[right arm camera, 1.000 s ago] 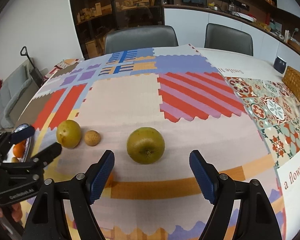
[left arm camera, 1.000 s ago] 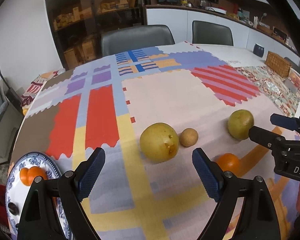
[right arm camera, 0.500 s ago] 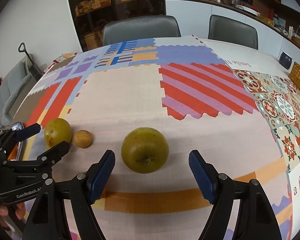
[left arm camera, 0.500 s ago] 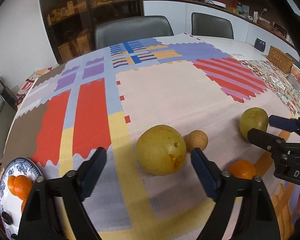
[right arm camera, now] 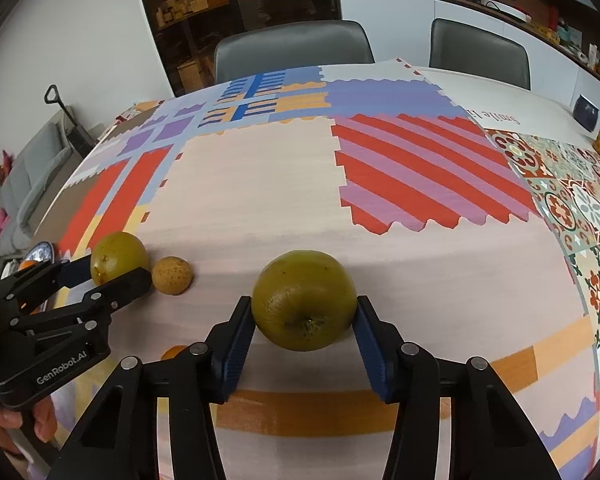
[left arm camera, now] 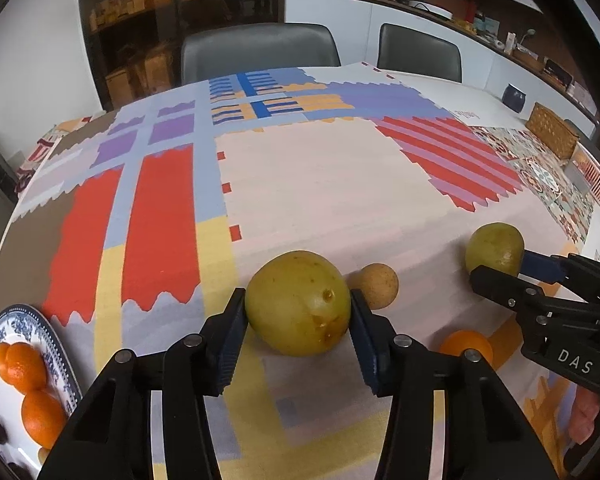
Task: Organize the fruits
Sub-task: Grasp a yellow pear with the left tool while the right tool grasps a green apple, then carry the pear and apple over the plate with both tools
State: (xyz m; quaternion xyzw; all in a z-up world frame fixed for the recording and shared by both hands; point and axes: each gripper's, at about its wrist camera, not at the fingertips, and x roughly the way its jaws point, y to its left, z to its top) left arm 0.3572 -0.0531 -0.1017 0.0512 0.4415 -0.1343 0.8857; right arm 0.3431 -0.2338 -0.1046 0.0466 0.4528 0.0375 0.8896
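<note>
Both grippers have dropped closer to the fruit, jaws narrowing. Left gripper [left arm camera: 298, 322] is closing, pads touching the yellow-green pear [left arm camera: 298, 303]; right gripper [right arm camera: 305, 330] likewise closing against the greener pear [right arm camera: 304, 300]. A small brown fruit [left arm camera: 374, 286] sits just beside the left pear at 2 o'clock; the plate [left arm camera: 62, 364] with oranges [left arm camera: 20, 364] lies at 8 o'clock. Best practice: squeeze gently across the widest girth and lift straight up, clear of neighbours.

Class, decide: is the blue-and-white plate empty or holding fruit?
Holding fruit: the plate at the table's left edge carries several oranges.
</note>
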